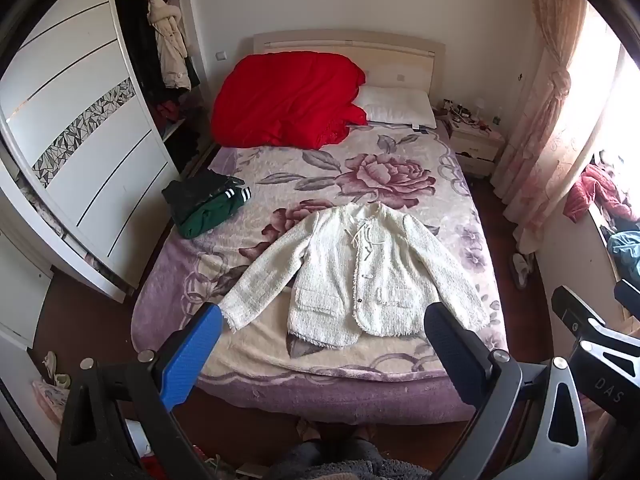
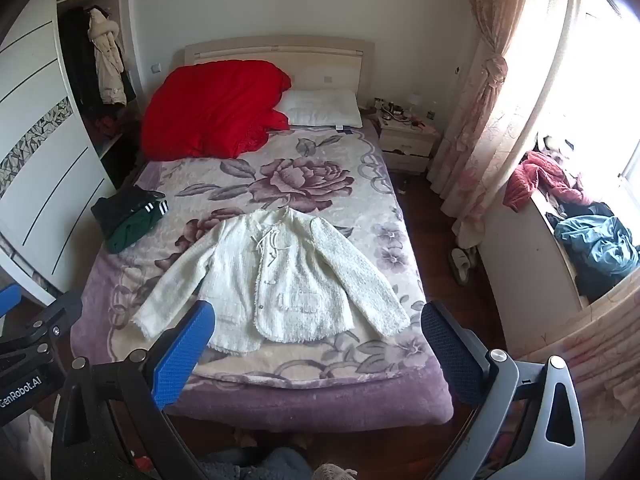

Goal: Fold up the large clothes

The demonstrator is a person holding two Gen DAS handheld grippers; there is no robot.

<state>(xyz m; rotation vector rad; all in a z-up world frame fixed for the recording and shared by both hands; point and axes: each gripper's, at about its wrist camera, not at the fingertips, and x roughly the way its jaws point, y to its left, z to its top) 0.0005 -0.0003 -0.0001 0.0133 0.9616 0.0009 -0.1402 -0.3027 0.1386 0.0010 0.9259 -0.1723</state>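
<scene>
A white tweed jacket [image 1: 352, 272] [image 2: 280, 276] lies face up on the bed, sleeves spread out to both sides, its hem toward the foot of the bed. My left gripper [image 1: 324, 320] hangs open above the foot of the bed, well short of the jacket, nothing between its blue pads. My right gripper [image 2: 318, 320] is open too, held at the same distance, empty. Each gripper's frame shows at the edge of the other's view. A folded pile of dark and green clothes [image 1: 204, 206] [image 2: 128, 216] rests at the bed's left edge.
The bed [image 1: 320, 392] wears a floral purple blanket, with a red duvet [image 1: 284, 100] and a white pillow [image 1: 396, 108] at its head. A wardrobe [image 1: 80, 140] stands left, a nightstand [image 1: 474, 144] and curtains right. Clothes heap on the window ledge [image 2: 576, 216]. Slippers [image 2: 462, 264] lie on the floor.
</scene>
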